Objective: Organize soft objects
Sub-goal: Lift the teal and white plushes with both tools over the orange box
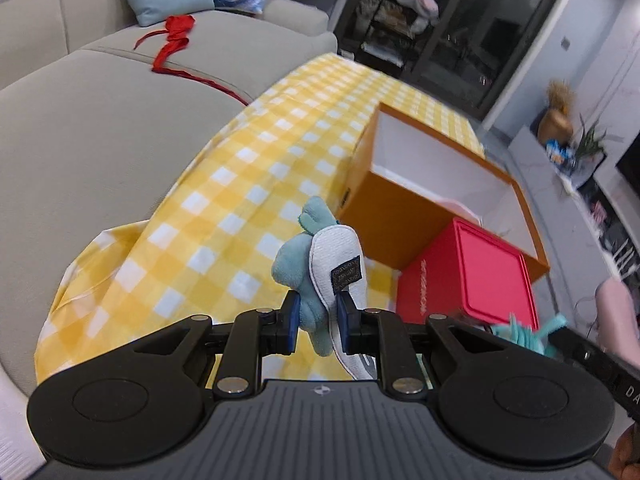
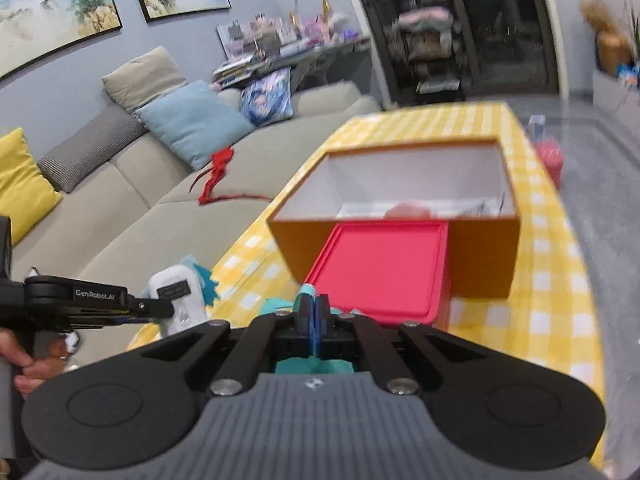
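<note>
Left to right: grey sofa (image 2: 120,208) with a red ribbon (image 1: 172,46) on its seat, then the yellow checked table (image 1: 224,208). Left gripper (image 1: 318,322) clamped on a blue-and-white plush toy (image 1: 320,264), held above the table's near left. Right gripper (image 2: 316,312) fully closed, pinching a teal fabric item (image 2: 308,366). Open orange box (image 2: 480,256) sits farther back, red lidded box (image 2: 384,272) touching its near wall.

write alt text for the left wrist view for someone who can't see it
The left gripper holds a blue and white plush toy between its fingers, above a yellow checked tablecloth. Ahead stand an open orange box and a red box; a red ribbon lies on the beige sofa.
</note>
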Tool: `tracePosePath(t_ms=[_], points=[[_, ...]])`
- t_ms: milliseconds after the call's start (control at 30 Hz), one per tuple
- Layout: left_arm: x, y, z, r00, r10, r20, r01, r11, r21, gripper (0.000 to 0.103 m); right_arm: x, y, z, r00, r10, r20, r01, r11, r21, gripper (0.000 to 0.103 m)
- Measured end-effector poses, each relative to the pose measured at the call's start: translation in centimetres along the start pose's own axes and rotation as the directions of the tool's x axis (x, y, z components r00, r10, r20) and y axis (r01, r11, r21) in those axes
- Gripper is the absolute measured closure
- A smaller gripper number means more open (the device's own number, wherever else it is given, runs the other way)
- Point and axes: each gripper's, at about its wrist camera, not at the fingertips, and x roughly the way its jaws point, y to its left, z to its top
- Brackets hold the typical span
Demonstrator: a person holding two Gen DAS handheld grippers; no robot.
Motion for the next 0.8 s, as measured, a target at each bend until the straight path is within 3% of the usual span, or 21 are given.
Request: tracePosePath(t_ms=[367,800], points=[[1.2,-4.4,1.0,1.000,0.023,-0.020,-0.020,0.990,0.142,0.081,-1.7,2.1,2.3,0.997,-0.038,0.065,0.044,0.995,-0.087,0.103],[3.0,-7.7,4.8,1.000,0.027,0.016,-0.029,0.983,0.183,0.081,-1.7,1.7,9.9,0.980,-0.081,0.183,0.094,0.993,-0.068,0.103]])
